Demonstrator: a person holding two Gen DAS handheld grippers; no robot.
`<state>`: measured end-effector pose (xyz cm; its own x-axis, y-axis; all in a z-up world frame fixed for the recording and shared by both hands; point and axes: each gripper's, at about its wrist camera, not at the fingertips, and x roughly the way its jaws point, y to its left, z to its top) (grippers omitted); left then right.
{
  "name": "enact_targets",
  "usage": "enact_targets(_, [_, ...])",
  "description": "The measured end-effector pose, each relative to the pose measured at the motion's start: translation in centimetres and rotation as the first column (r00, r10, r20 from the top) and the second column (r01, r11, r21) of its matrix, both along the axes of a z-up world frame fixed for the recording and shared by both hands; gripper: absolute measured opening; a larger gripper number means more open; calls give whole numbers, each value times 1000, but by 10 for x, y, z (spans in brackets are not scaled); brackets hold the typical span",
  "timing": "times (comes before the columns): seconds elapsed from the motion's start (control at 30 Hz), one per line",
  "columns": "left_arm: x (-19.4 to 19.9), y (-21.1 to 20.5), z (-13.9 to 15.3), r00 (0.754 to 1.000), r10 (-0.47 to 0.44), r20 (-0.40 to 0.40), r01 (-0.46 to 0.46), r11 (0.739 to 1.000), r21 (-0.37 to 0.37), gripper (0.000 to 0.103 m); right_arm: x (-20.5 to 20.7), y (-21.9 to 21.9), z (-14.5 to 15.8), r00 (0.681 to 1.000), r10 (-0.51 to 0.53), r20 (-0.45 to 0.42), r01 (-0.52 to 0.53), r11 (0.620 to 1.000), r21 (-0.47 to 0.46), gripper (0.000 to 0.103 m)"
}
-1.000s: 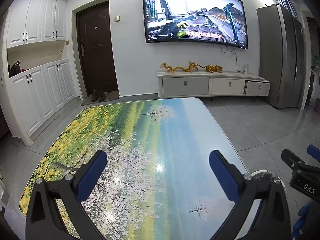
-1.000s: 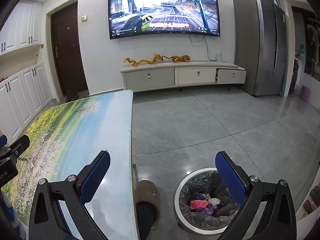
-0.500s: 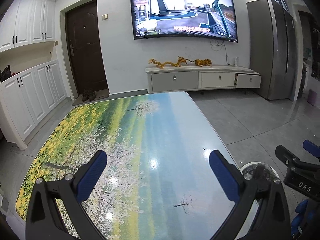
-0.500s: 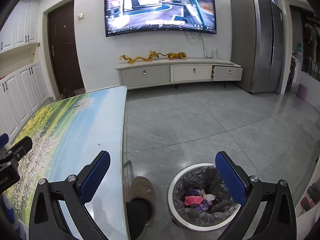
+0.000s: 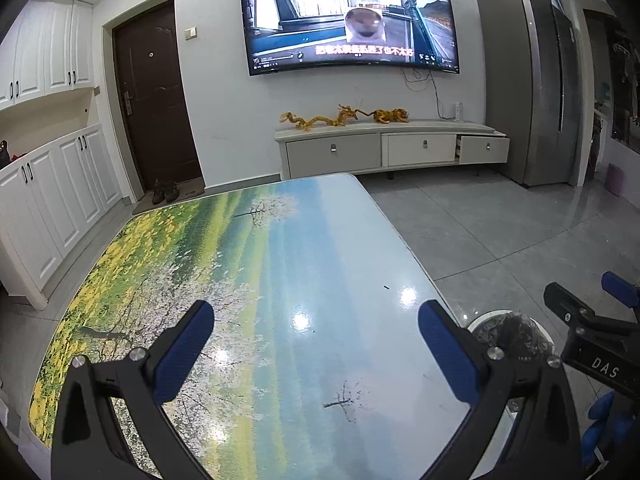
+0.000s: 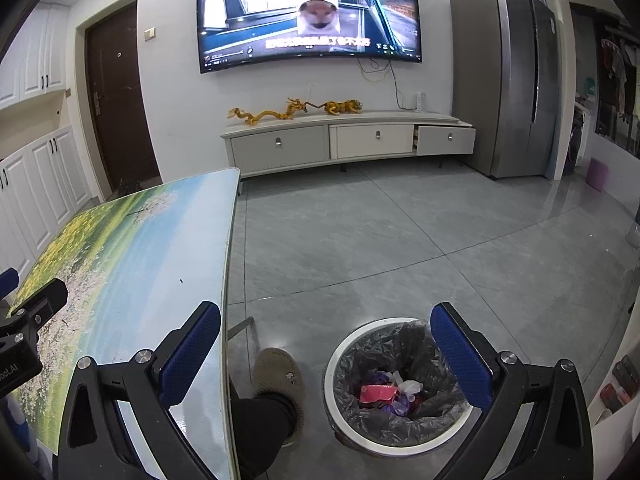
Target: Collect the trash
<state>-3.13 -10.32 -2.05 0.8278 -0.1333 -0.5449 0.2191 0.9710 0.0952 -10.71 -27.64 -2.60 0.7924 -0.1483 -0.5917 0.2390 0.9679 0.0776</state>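
My left gripper [image 5: 316, 332] is open and empty above the table [image 5: 248, 280], whose top carries a printed landscape with nothing lying on it. My right gripper [image 6: 326, 336] is open and empty, held over the floor beside the table's right edge [image 6: 120, 264]. A round white bin [image 6: 394, 388] lined with a black bag stands on the floor below the right gripper and holds crumpled trash [image 6: 390, 392] in red, white and purple. The bin's rim also shows in the left wrist view [image 5: 508, 332]. The right gripper's body shows at the right of the left wrist view [image 5: 592, 340].
A person's slippered foot [image 6: 278, 376] stands between table and bin. A TV cabinet [image 6: 348, 142] with one drawer pulled out lines the far wall under a wall TV [image 6: 308, 12]. A grey fridge [image 6: 508, 76] is at the right, white cupboards [image 5: 52, 184] at the left.
Both views have shifted: the table and bin have slid slightly left in frame and the bin sits more fully between the right fingers. Both grippers stay open and empty.
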Motion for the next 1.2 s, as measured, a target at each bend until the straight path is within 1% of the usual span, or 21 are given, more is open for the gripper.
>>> enact_targets(1.2, [4, 2, -5, 1000, -4, -16, 3, 1000, -6, 103, 0, 0, 2, 1000, -15, 6, 15, 999, -43, 103])
